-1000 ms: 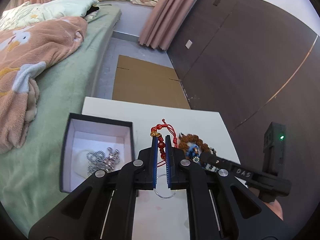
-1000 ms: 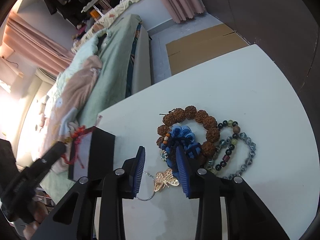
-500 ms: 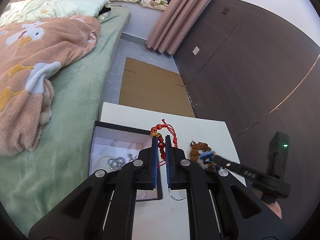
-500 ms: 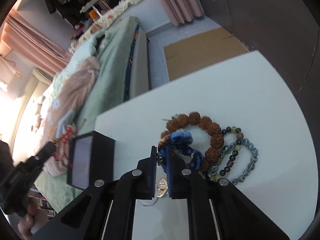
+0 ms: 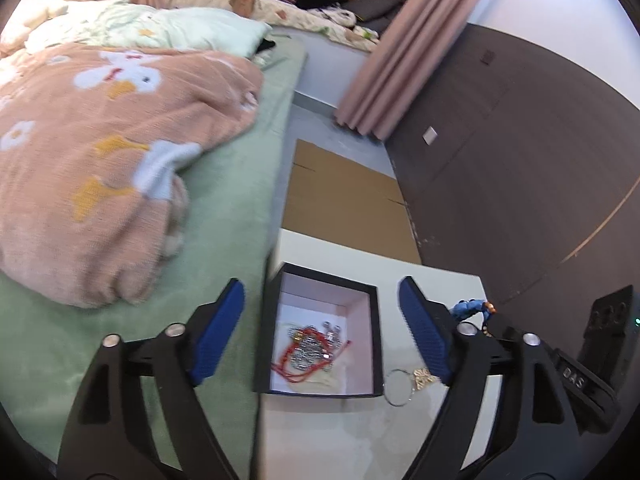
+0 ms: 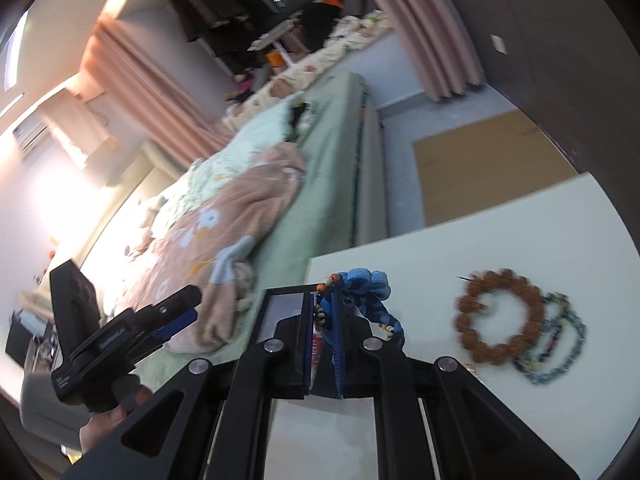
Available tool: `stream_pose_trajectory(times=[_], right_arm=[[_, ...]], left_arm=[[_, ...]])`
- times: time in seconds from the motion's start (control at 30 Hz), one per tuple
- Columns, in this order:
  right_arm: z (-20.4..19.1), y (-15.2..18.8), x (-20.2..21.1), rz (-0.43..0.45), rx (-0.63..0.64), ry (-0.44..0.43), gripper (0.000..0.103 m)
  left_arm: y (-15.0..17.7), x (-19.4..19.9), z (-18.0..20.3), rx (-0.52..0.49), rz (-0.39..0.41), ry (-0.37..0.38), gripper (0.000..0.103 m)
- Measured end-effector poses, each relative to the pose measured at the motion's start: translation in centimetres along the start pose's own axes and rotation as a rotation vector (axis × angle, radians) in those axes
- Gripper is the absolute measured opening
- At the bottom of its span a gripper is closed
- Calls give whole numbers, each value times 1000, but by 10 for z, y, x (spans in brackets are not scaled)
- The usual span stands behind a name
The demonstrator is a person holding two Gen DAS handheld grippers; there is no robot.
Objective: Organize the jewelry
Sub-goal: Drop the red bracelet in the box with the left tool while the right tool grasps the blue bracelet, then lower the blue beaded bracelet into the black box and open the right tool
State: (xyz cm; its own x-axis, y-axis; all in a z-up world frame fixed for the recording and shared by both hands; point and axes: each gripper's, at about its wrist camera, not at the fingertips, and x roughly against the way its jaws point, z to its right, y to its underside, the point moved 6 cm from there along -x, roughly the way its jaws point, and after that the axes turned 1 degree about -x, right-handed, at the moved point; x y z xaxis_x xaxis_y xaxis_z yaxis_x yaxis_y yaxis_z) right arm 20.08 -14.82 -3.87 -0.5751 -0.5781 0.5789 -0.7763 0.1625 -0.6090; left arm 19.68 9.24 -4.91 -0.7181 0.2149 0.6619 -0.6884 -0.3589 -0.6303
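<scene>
My left gripper [image 5: 320, 284] hovers over the black box [image 5: 376, 320], its jaws opening wide with nothing between them. The red string bracelet [image 5: 308, 344] lies inside the box on a silver chain [image 5: 316, 354]. A gold butterfly keyring [image 5: 420, 378] rests on the white table [image 5: 340, 432] beside the box. My right gripper [image 6: 324, 312] is shut on a blue beaded bracelet [image 6: 368, 284], held above the table near the box [image 6: 280, 304]. A brown seed bracelet [image 6: 500, 316] and dark bead bracelets [image 6: 560, 344] lie to the right. The left gripper [image 6: 188, 306] shows at the left.
A bed with a green sheet [image 5: 224, 208] and a pink blanket [image 5: 100, 152] runs along the table's left edge. Flat cardboard [image 5: 344, 196] lies on the floor beyond the table. A dark panelled wall [image 5: 520, 152] stands to the right.
The left gripper moved over the box and opened, and the red bracelet dropped into the box. The right gripper shut on the blue bracelet and lifted it off the table.
</scene>
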Motion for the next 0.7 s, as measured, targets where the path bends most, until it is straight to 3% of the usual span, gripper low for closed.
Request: stream_pose_trajectory(times=[0.07, 0.13, 0.4, 0.43, 0.47, 0.5, 0.53, 0.7], right_arm=[[-15, 3, -5, 1, 26, -24, 9], [-24, 6, -9, -3, 36, -41, 9], [-53, 15, -29, 8, 52, -111, 13], [-55, 16, -32, 8, 43, -117, 18], [-54, 17, -39, -11, 30, -128, 48], [-53, 19, -43, -17, 14, -134, 65], [-49, 20, -43, -3, -5, -125, 76], [-28, 21, -25, 38, -37, -30, 76]], left_arm=[[-2, 6, -6, -4, 18, -21, 95], [-4, 11, -12, -4, 35, -49, 97], [-7, 19, -35, 35, 38, -50, 98], [-8, 19, -36, 40, 40, -51, 98], [-8, 20, -38, 44, 44, -52, 98], [-9, 21, -39, 48, 47, -52, 98], [-8, 22, -40, 51, 48, -52, 98], [-4, 21, -33, 35, 37, -50, 98]])
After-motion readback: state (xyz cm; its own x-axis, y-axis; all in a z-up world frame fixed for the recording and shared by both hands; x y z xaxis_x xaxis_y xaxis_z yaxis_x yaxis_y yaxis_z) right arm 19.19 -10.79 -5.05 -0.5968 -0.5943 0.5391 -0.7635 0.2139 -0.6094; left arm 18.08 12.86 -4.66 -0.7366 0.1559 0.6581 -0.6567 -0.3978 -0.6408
